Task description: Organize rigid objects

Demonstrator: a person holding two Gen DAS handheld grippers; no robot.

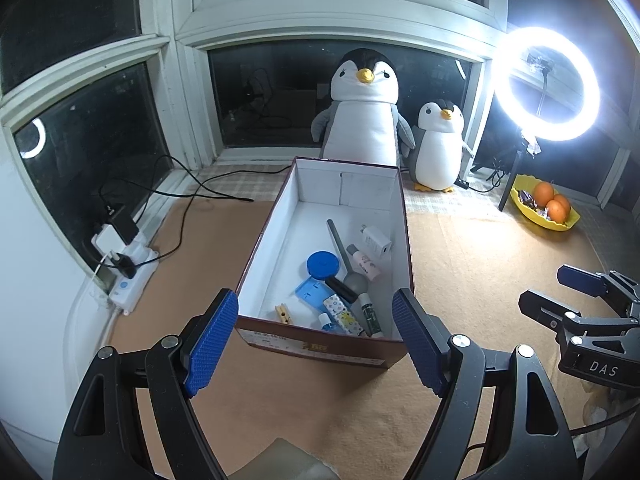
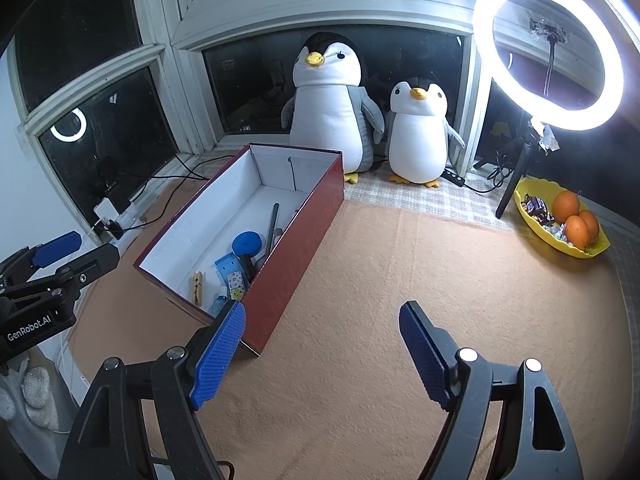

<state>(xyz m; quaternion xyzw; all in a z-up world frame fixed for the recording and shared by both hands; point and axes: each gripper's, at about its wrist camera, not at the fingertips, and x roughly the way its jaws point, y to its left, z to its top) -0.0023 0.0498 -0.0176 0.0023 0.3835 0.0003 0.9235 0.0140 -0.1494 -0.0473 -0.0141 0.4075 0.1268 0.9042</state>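
Power strip (image 1: 132, 276): parked at the far left by the window, with chargers plugged in and black cables trailed over the mat.
Left gripper (image 1: 316, 340): jaws spread wide, nothing caught between the blue pads, pointed down at the near end of the box.
Box (image 1: 280, 216): dark red outside, white inside, set lengthwise on the orange mat (image 2: 400, 280) in the middle.
Stuff in the box: all of it is piled toward the near end – a wooden clothespin (image 1: 284, 314), blue round lid (image 1: 325, 265), blue flat piece (image 1: 312, 291), patterned tube (image 1: 344, 314), grey long-handled thing (image 1: 340, 246), white charger (image 1: 376, 242), pink-white bottle (image 1: 366, 264). A couple of small bottles are tucked at the near wall, too jumbled to be told apart.
Penguins: a big plush (image 1: 364, 108) and a small plush (image 1: 438, 146) are propped against the window behind the box.
Right gripper (image 2: 322, 344): jaws also held apart, empty, hung over bare mat just right of the box.
Ring light (image 2: 548, 52): lit, stood on its tripod at the right.
Yellow dish (image 2: 560, 220): found far right, with oranges and wrapped candy inside.
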